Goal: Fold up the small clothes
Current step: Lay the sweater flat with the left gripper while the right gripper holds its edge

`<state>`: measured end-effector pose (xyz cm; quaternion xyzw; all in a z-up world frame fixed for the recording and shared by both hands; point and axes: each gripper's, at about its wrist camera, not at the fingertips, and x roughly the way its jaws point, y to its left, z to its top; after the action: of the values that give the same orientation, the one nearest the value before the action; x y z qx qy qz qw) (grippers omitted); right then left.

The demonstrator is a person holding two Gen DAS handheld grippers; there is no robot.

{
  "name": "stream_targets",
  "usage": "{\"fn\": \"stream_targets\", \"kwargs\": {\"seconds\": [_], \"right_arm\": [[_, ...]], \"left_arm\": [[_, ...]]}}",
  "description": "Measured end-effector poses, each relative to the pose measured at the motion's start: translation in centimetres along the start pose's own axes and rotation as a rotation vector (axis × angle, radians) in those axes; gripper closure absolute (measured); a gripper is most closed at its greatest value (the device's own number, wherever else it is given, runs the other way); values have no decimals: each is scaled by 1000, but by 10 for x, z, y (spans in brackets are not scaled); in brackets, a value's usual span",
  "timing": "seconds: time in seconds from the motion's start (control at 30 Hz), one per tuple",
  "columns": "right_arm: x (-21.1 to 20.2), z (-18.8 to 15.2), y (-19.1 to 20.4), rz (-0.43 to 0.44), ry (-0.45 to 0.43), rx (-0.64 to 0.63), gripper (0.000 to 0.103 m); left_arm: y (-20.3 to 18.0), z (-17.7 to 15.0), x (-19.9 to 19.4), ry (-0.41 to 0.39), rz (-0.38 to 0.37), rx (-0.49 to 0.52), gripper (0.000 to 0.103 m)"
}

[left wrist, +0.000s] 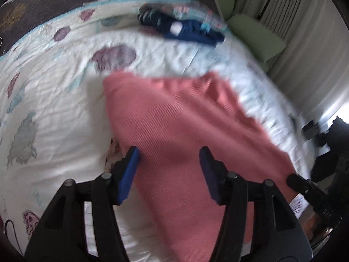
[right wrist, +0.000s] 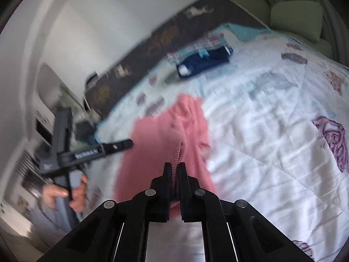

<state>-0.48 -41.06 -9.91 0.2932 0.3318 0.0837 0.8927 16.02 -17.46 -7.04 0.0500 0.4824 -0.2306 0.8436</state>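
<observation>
Nearest in the right wrist view, the right gripper has its two black jaws pressed together on a raised ridge of the pink garment, so the cloth is pinched between them and pulled up into a narrow fold. In the left wrist view, the left gripper hangs over the same garment with its two blue pads standing apart — nothing is clamped between them, and the pink cloth lies below the gap. One pink garment is in sight, spread on the white quilt, which is printed with purple and grey-blue shapes; its right-hand edge in the left view runs close to the edge of the bed.

To the left in the right wrist view, one hand grips the handle of the left gripper's frame, beside the pink cloth.

Further off, a small pile of dark blue clothes lies near the far edge of the quilt, well apart from the pink garment; how many pieces it holds cannot be told through the blur, though a white spot and some light blue trim show on it. Beyond the pile runs one dark blanket with pale animal figures. Farthest, two green cushions sit by a pale curtain.
</observation>
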Motion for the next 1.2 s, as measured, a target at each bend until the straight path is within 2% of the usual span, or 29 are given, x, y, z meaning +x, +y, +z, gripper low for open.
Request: {"fn": "stream_targets", "kwargs": {"seconds": [0.07, 0.13, 0.23, 0.3, 0.37, 0.43, 0.47, 0.53, 0.6, 0.67, 0.77, 0.87, 0.93, 0.97, 1.0, 1.03, 1.07, 1.1, 1.17, 1.2], "right_arm": [[14, -9, -13, -28, 78, 40, 98], [21, -19, -20, -34, 117, 51, 98], [11, -20, -23, -14, 123, 57, 93], [-2, -10, -24, -38, 88, 46, 86], [-10, 4, -20, -62, 47, 14, 86], [-7, 24, -14, 4, 47, 1, 81], [-4, 31, -10, 43, 54, -6, 80], [5, 49, 0, 78, 50, -37, 80], [23, 70, 11, 23, 49, -111, 80], [49, 87, 14, 5, 95, -147, 80], [86, 100, 10, 57, 171, -123, 75], [113, 108, 14, 18, 184, -142, 75], [127, 114, 17, 4, 186, -166, 71], [134, 117, 18, 1, 186, -169, 63], [141, 120, 18, -2, 186, -165, 61], [147, 123, 19, -5, 183, -164, 63], [151, 125, 22, -21, 173, -179, 86], [151, 126, 25, -37, 163, -200, 99], [146, 130, 27, -54, 130, -212, 99], [140, 135, 29, -68, 84, -228, 99]], "left_arm": [[-3, -9, 12, 16, 44, 39, 43], [-8, -19, 14, -20, 76, 90, 41], [-7, -22, 12, -25, 82, 103, 40], [-2, -20, 9, -17, 66, 73, 40], [-1, -19, 2, -21, 38, 43, 40], [-10, -21, -2, -40, 7, 71, 40], [-19, -23, -2, -43, -17, 121, 40], [-31, -28, 1, -47, 15, 191, 39], [-38, -34, 5, -62, 54, 238, 38], [-33, -34, 6, -71, 35, 217, 36], [-22, -33, 7, -68, -15, 191, 33], [-20, -35, 8, -75, -29, 199, 29], [-20, -35, 10, -80, -30, 212, 28], [-20, -35, 11, -79, -35, 215, 27], [-19, -35, 11, -78, -39, 215, 27], [-18, -34, 11, -73, -48, 215, 27], [-17, -33, 11, -70, -54, 214, 27], [-17, -33, 11, -68, -57, 216, 27], [-17, -33, 10, -68, -59, 228, 27], [-17, -33, 9, -71, -61, 230, 27]]}}
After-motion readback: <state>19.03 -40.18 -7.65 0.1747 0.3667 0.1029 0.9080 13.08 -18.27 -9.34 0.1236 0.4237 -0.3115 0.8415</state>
